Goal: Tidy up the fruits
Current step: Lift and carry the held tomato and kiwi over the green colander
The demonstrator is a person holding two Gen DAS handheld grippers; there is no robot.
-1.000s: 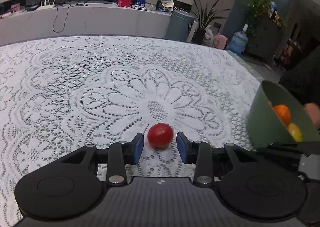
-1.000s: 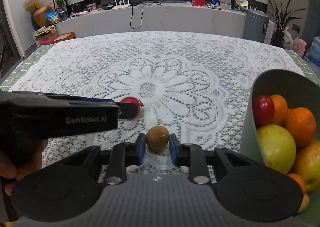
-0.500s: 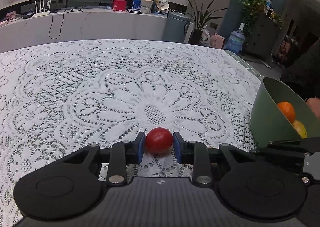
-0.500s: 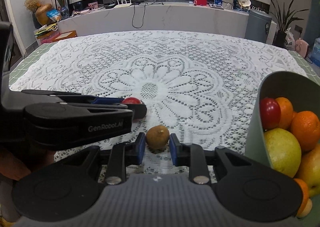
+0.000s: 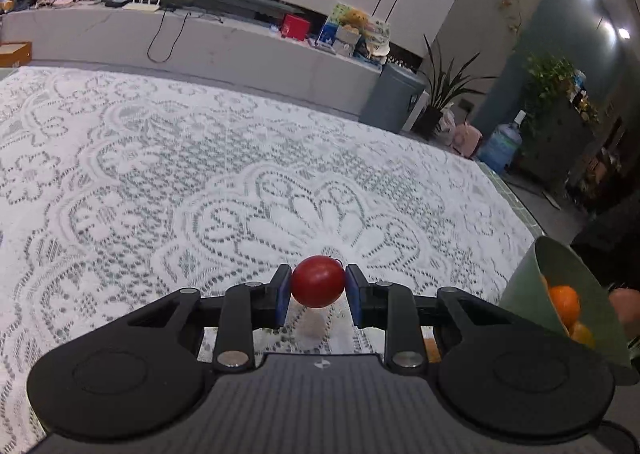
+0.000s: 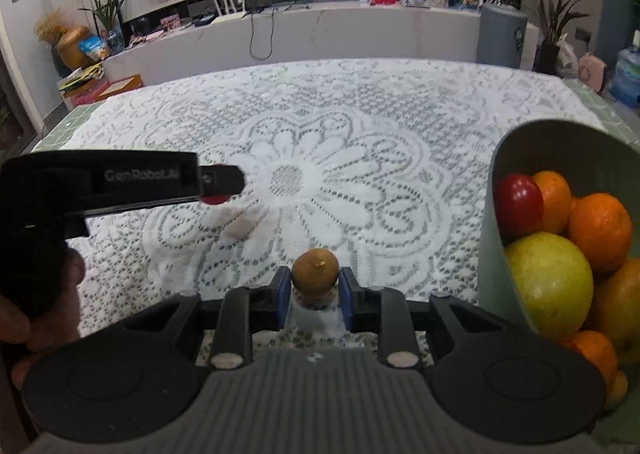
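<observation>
Holding oranges, apple: green bowl [image 6: 490, 238] | left tool [image 5: 318, 290] grips tomato [image 5: 318, 281] | right tool [image 6: 314, 290] grips kiwi [image 6: 315, 269]

A: Where's the tomato [image 5: 318, 281]?
B: Lower middle of the left wrist view, between the jaws of the left gripper [image 5: 316, 290], above the cloth [image 5: 200, 173].
A: And the kiwi [image 6: 315, 269]?
B: Lower middle of the right view, between the right gripper [image 6: 314, 296] jaws. The bowl [image 6: 490, 254] stands at the right edge, fruit [image 6: 550, 278] piled in it.

The left gripper [image 5: 318, 286] and the right gripper [image 6: 314, 286] point downward, each with its jaws clamped on a small round fruit.
</observation>
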